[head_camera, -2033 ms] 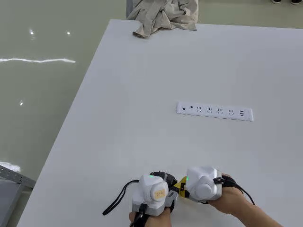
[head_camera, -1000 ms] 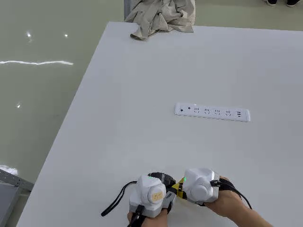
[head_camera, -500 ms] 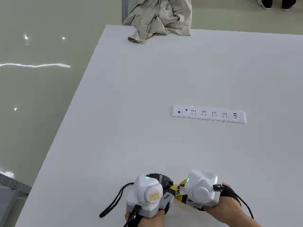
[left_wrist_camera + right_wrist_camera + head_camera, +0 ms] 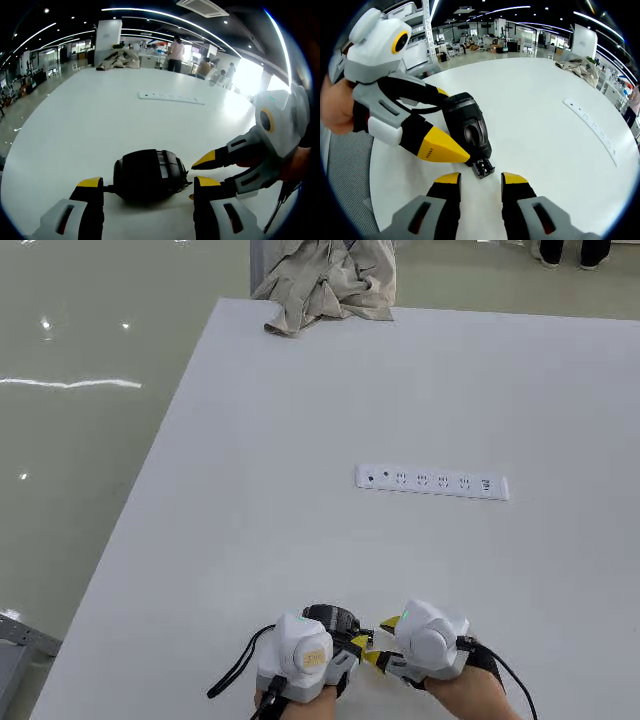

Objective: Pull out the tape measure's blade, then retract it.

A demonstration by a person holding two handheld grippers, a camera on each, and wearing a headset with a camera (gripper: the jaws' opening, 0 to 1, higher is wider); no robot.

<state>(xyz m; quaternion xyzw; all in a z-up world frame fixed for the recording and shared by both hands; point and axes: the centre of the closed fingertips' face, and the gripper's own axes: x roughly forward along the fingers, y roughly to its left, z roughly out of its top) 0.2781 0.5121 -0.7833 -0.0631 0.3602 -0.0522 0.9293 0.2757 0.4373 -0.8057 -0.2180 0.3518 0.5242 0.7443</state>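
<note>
A black tape measure (image 4: 330, 618) lies near the table's front edge. In the left gripper view its case (image 4: 150, 174) sits between the yellow-tipped jaws of my left gripper (image 4: 148, 183), with thin gaps on both sides. The left gripper (image 4: 337, 632) is open around the case. My right gripper (image 4: 481, 179) is open too, and the blade's end hook (image 4: 484, 169) sits just ahead of the gap between its jaws. In the head view the right gripper (image 4: 380, 640) faces the left one from the right. A black wrist strap (image 4: 232, 670) trails off to the left.
A white power strip (image 4: 432, 482) lies mid-table, beyond the grippers. A crumpled beige cloth (image 4: 325, 280) sits at the far edge. The table's left edge (image 4: 150, 490) drops to a glossy floor. People stand far off in the room.
The head camera has tilted, shifting the whole picture. Both grippers stay at the tape measure, with a slightly wider gap between their bodies than before.
</note>
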